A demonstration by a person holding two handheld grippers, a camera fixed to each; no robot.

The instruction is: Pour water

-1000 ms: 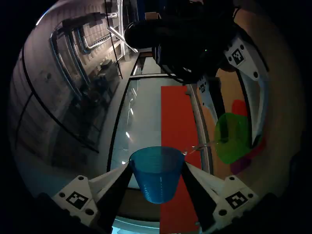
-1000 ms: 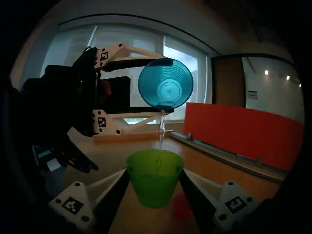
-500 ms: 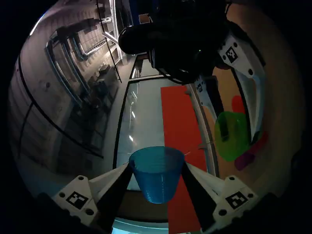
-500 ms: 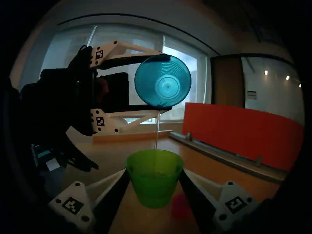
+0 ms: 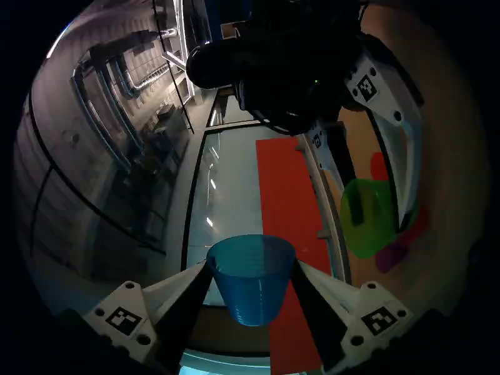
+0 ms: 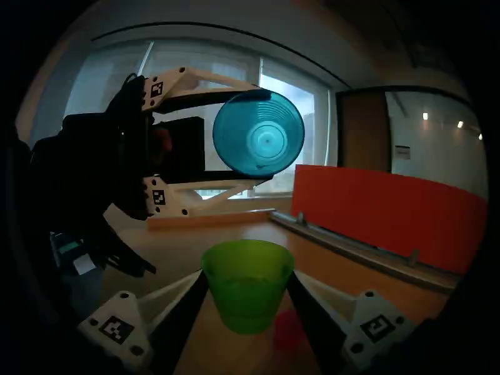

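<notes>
Where the blue cup (image 5: 251,279) is: tipped on its side in the air, clenched between the fingers of the left gripper (image 5: 251,269).
Green cup (image 6: 247,284): upright, grasped on both sides by the right gripper (image 6: 247,275), just below the blue cup's lower rim and above the wooden table (image 6: 187,237).
Water: no stream visible between the cups.
Doing it well: probably hold the blue rim over the green mouth for last drips, hold the green cup level, then right the blue cup slowly.

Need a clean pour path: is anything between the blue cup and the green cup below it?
Nothing visible. The blue cup, tipped on its side, hangs above the green cup, with open air between its rim and the green cup's open mouth.
</notes>
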